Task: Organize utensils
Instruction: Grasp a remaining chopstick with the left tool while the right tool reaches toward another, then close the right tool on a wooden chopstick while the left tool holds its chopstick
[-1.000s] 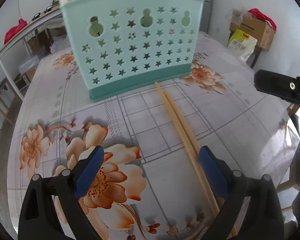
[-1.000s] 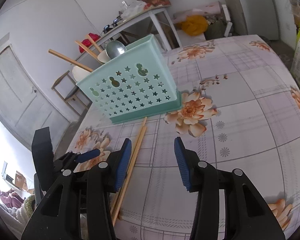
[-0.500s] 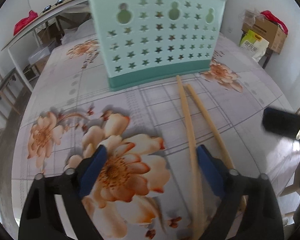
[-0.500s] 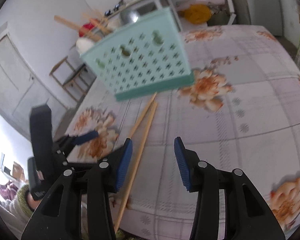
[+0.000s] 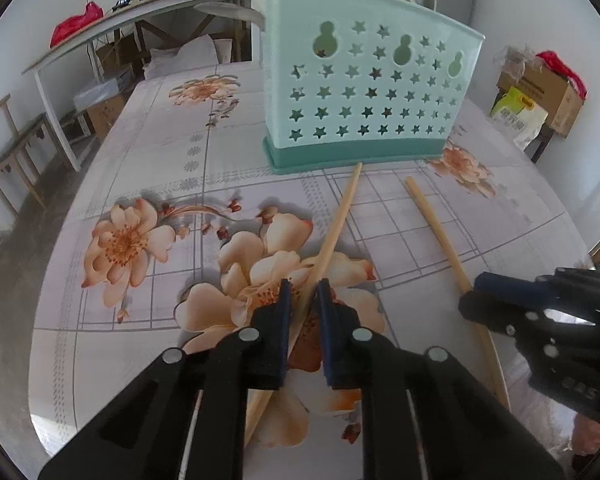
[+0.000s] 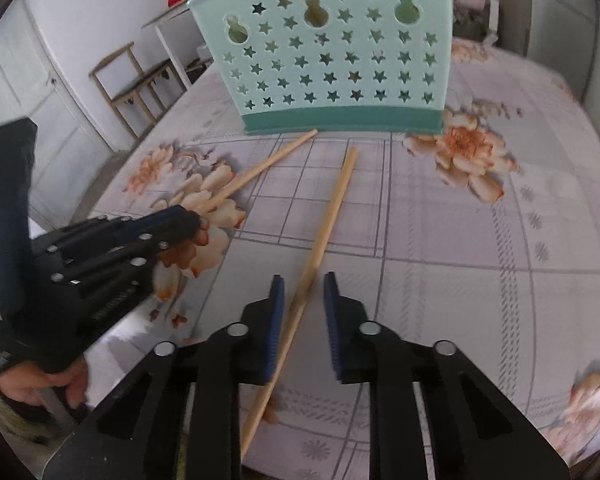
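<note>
Two chopsticks, two grippers: pinch low, lift clean, drop into the holder

Two wooden chopsticks lie on the flowered tablecloth (image 5: 148, 168) in front of the mint-green utensil holder (image 5: 364, 92), and each gripper is set over one of them. The left gripper (image 5: 303, 294) has just been closing, and its blue pads now sit tight on either side of the left chopstick (image 5: 336, 224), pinching it near its lower third. The right gripper (image 6: 303, 300) has also just been closing; its pads stand narrowly apart with the right chopstick (image 6: 332, 216) running between them, nearer the left pad, and I cannot see contact on both sides yet.

To do this step well, I judge that the right gripper should finish closing with the stick centred between the pads before any lift. Both sticks are thin and round, so a grip off the pad centre could let them roll or pivot. Lifting each one slowly and tipping it toward vertical should make the drop into the holder easier, since other utensils already poke out of its top.

From the left gripper, its chopstick runs away toward 12 to 1 o'clock, its far tip almost touching the holder's dark base. From the right gripper, its chopstick points toward 12 to 1 o'clock too, ending just short of the holder. The holder itself stands at 12 o'clock from both.
</note>
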Motion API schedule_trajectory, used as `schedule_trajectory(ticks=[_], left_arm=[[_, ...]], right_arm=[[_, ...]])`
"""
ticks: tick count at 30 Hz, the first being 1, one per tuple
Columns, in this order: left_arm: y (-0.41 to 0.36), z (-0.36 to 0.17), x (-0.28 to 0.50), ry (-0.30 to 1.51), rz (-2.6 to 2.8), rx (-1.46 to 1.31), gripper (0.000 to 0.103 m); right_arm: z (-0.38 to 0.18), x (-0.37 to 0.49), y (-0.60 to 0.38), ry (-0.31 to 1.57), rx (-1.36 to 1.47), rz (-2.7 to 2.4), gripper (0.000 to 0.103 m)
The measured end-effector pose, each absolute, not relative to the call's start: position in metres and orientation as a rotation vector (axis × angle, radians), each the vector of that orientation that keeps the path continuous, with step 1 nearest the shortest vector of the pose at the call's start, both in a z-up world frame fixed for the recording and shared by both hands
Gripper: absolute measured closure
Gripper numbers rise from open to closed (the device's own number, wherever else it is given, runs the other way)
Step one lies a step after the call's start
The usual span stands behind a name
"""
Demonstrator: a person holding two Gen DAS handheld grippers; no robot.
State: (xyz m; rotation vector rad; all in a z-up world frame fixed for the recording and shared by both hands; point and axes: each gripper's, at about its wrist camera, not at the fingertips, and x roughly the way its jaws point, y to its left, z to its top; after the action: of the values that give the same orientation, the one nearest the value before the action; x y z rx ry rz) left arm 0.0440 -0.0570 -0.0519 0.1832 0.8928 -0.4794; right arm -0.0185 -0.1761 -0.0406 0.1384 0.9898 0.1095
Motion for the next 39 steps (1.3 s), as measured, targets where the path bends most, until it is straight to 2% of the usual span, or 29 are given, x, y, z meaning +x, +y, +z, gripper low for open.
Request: schedule_trajectory(ticks=[7,17,19,20,21,22,23,25,28,30,32,33,34,35,36,37,39], left_arm=[[-0.04,-0.052,0.051,0.923,-0.513,0.122,0.092],[0.0,-0.052,0.033,1.038,-0.556,-0.079,0.096],[0.006,-0.052,0.028,1.057,-0.574,-0.14,0.095],[0.007,-0.051,0.027,1.062,-0.581,-0.154,0.091],[0.007,-0.05,0.026,1.063,-0.582,-0.162,0.083],[0.007,-0.048,0.028,1.057,-0.581,-0.164,0.08],[0.007,-0.046,0.03,1.05,-0.577,-0.164,0.075],[0.003,-0.041,0.038,1.026,-0.563,-0.148,0.075],[-0.006,-0.038,0.056,0.982,-0.542,-0.139,0.074],[-0.017,-0.042,0.071,0.99,-0.519,-0.109,0.075],[-0.028,-0.045,0.08,0.994,-0.504,-0.072,0.075],[-0.031,-0.046,0.082,0.997,-0.497,-0.062,0.075],[-0.036,-0.048,0.085,1.006,-0.49,-0.057,0.078],[-0.04,-0.048,0.086,0.999,-0.481,-0.037,0.084],[-0.044,-0.048,0.088,0.997,-0.468,-0.018,0.092],[-0.045,-0.048,0.087,0.998,-0.461,-0.018,0.096],[-0.044,-0.049,0.087,1.001,-0.452,-0.036,0.097]], right_arm=[[-0.04,-0.008,-0.184,0.986,0.13,0.062,0.098],[-0.037,-0.026,-0.217,1.027,0.164,0.025,0.098],[-0.037,-0.032,-0.22,1.036,0.178,0.027,0.098],[-0.036,-0.034,-0.221,1.037,0.186,0.032,0.098],[-0.036,-0.035,-0.222,1.035,0.195,0.038,0.096],[-0.036,-0.035,-0.223,1.035,0.209,0.05,0.091],[-0.036,-0.033,-0.225,1.036,0.227,0.073,0.081],[-0.034,-0.029,-0.228,1.027,0.23,0.077,0.069],[-0.036,-0.016,-0.225,1.01,0.187,0.069,0.069],[-0.036,-0.008,-0.225,0.995,0.183,0.071,0.072],[-0.037,-0.001,-0.223,0.988,0.155,0.046,0.084],[-0.037,0.001,-0.222,0.982,0.136,0.031,0.086],[-0.038,0.003,-0.222,0.98,0.133,0.025,0.091],[-0.038,0.003,-0.223,0.979,0.132,0.017,0.097],[-0.038,0.004,-0.225,0.977,0.132,0.011,0.097],[-0.039,0.004,-0.227,0.972,0.151,0.014,0.098],[-0.04,0.002,-0.231,0.962,0.179,0.016,0.098]])
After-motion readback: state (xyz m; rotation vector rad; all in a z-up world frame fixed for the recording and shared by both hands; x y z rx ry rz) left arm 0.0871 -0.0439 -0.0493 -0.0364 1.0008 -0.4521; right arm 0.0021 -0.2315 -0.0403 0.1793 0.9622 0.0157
